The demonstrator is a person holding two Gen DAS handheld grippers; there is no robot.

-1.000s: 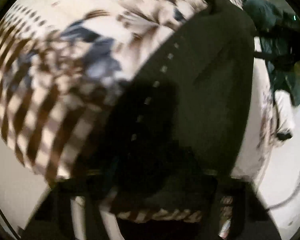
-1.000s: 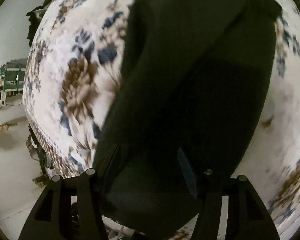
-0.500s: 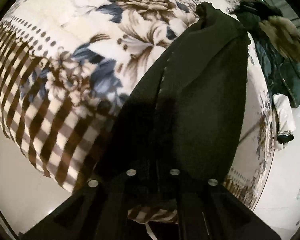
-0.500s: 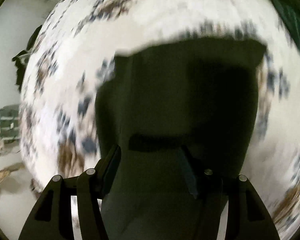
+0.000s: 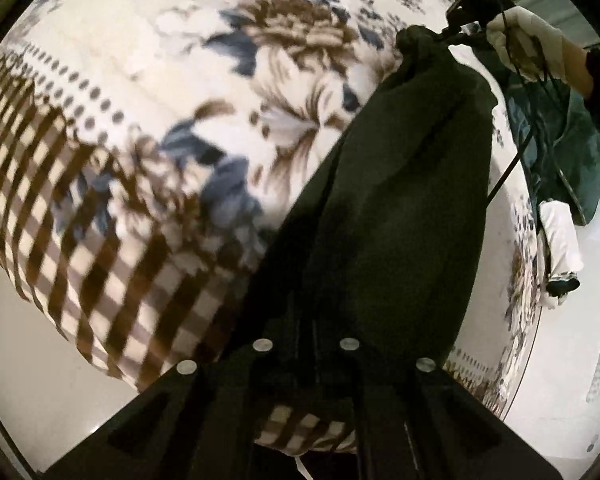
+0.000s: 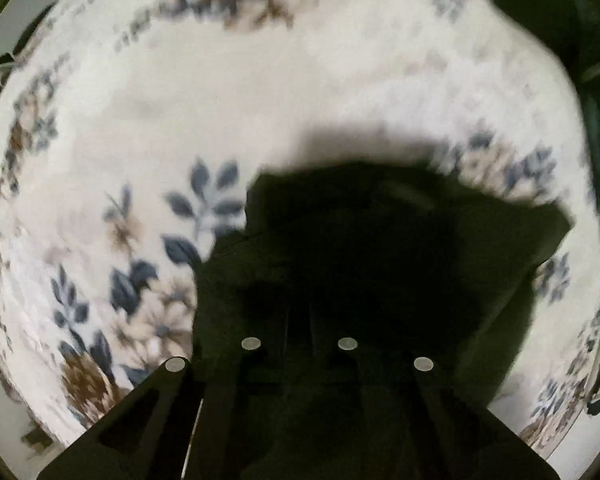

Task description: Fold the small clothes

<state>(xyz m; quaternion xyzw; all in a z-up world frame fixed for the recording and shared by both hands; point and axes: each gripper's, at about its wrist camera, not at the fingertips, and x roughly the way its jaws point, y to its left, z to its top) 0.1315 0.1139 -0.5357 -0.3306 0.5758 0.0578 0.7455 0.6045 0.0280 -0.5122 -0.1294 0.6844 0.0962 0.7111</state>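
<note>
A small black garment (image 5: 404,208) hangs stretched above a floral blanket (image 5: 172,92). My left gripper (image 5: 306,332) is shut on its near end. In the left wrist view my right gripper (image 5: 444,38), held by a white-gloved hand (image 5: 528,40), pinches the garment's far corner. In the right wrist view the black garment (image 6: 380,248) hangs from my right gripper (image 6: 300,320), whose jaws stand closed on it, above the blanket (image 6: 220,92).
A dark green garment (image 5: 560,148) and a white folded cloth (image 5: 558,240) lie at the blanket's right side. The checked border (image 5: 100,248) marks the blanket's near edge, with pale floor (image 5: 28,360) beyond. Green cloth (image 6: 596,92) shows at the right.
Both grippers have shut on the black garment and lifted it off the blanket, and it now hangs stretched between them. The right gripper has risen higher above the blanket.
</note>
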